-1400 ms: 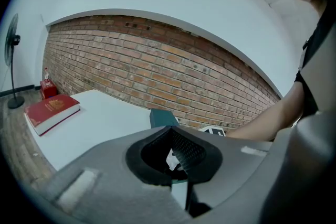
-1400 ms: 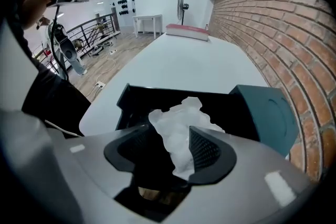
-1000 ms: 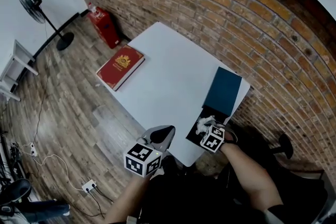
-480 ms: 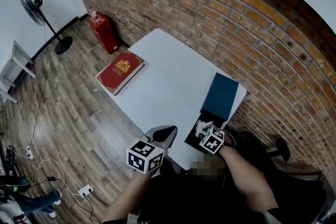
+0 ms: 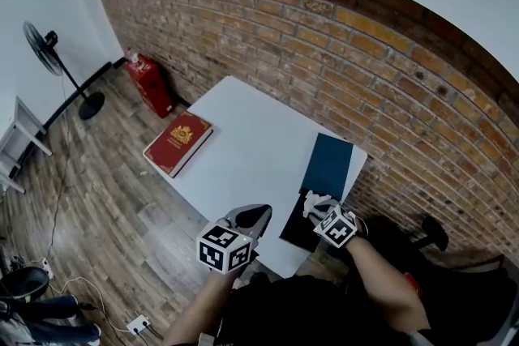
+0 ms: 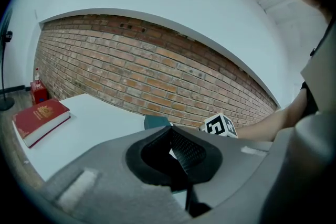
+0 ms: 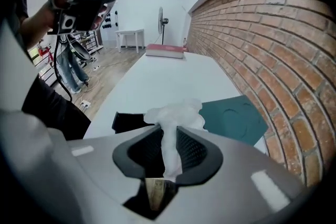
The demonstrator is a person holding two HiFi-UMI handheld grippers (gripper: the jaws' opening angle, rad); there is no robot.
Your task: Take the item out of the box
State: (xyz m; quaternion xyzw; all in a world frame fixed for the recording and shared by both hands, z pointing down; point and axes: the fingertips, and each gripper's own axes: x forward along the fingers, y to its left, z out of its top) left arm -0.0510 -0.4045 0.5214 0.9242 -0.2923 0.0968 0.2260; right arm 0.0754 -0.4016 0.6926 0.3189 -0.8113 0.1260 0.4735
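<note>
White and crumpled, the item [image 7: 173,113] is pinched between the jaws of the right gripper [image 7: 169,131]. The jaws have just been closing and now press on its narrow lower part, while the wider top bulges out past the tips. In the head view the item [image 5: 313,201] shows at the lower right of the frame, at the tip of the right gripper [image 5: 319,209]. It hangs over the far end of the black box [image 5: 295,228], which lies open at the near edge of the white table [image 5: 243,134]. In the right gripper view the box [image 7: 127,121] sits lower left of the item, and the item looks lifted clear of it. A teal lid [image 5: 328,165] lies flat on the table just beyond the box, toward the brick wall [image 5: 381,77].

The left gripper [image 5: 256,212] is at the lower middle of the head view, near the table's near edge and well apart from the box. Its own view shows the left gripper [image 6: 169,130] with jaws together and nothing between them.

A red book [image 5: 178,143] lies on the table's left corner. On the wood floor at the upper left stand a fan [image 5: 45,40] and a red canister [image 5: 147,83].
</note>
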